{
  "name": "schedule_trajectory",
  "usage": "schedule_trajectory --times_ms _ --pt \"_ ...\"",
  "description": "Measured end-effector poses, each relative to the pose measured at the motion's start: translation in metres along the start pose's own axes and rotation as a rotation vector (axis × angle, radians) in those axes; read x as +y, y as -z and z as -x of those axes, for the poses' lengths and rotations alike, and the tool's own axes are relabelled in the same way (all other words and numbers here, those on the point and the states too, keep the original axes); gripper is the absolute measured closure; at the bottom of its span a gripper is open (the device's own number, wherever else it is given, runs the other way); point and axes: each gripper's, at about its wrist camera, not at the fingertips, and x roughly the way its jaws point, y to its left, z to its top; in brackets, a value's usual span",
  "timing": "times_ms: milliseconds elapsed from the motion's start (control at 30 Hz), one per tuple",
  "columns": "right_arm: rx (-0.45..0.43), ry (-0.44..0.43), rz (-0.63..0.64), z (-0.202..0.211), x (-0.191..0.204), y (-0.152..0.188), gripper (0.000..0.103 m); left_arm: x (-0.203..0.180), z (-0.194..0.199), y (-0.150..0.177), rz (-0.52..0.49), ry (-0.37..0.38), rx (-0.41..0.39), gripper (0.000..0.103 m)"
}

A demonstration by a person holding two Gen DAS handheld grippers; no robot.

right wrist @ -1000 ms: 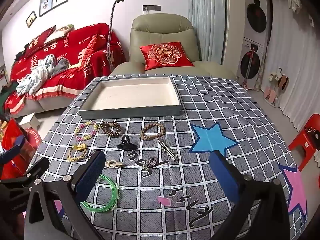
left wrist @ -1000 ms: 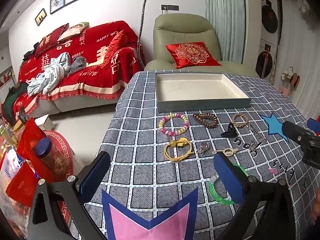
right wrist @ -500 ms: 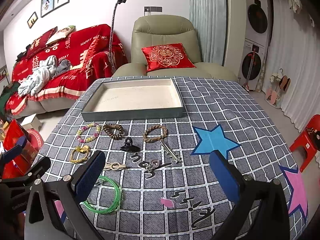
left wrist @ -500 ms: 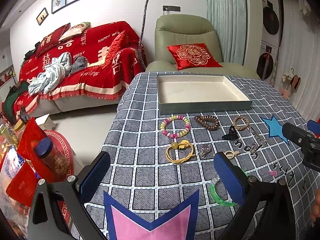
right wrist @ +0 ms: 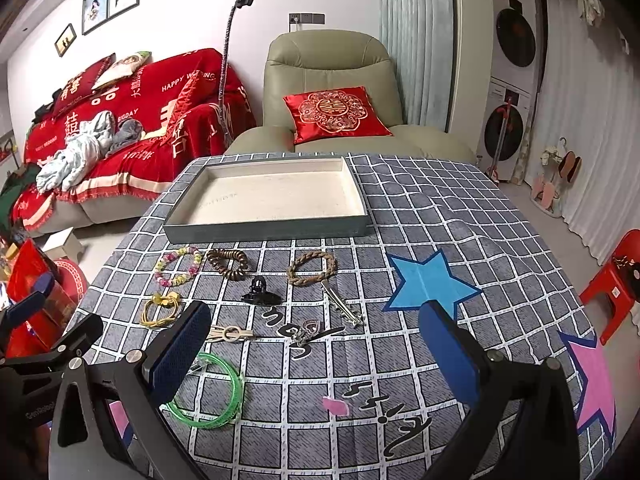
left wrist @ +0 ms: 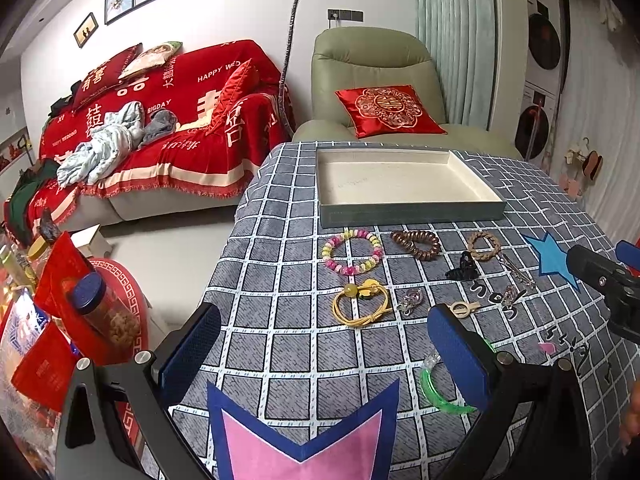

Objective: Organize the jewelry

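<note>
Left tool (left wrist: 324, 344), seen from its own wrist camera, stands wide open over the near edge of the table (left wrist: 280, 240) and holds nothing. Beyond it the tray (left wrist: 408, 214) sits toward the far edge, and its pale floor is bare. On the cloth before the tray lie the pastel bead bracelet (left wrist: 352, 257), the brown bead bracelet (left wrist: 416, 243), the braided bracelet (left wrist: 484, 245), the black claw clip (left wrist: 462, 271) and the yellow cord bracelet (left wrist: 361, 300). The green bangle (left wrist: 440, 392) lies partly hidden behind the tool's right-hand finger.

Right tool (right wrist: 316, 352), from its own wrist camera, is likewise fully open and empty, above the near edge. The tray (right wrist: 264, 230) again shows no contents. The green bangle (right wrist: 212, 394) lies just beside the left-hand finger; a tan clip (right wrist: 232, 334), a heart pendant (right wrist: 308, 330) and a silver hair clip (right wrist: 342, 306) lie mid-table.

Judgement: no piece is stowed; all sorting remains.
</note>
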Motion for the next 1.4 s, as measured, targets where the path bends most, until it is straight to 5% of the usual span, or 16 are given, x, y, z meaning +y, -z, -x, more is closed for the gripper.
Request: schedule_trajectory --times_ms 1400 --pt "-0.003 -0.002 -0.003 0.0008 0.0009 -0.0005 0.0 -0.0007 -0.0029 0.0015 -0.001 0.002 0.002 0.0"
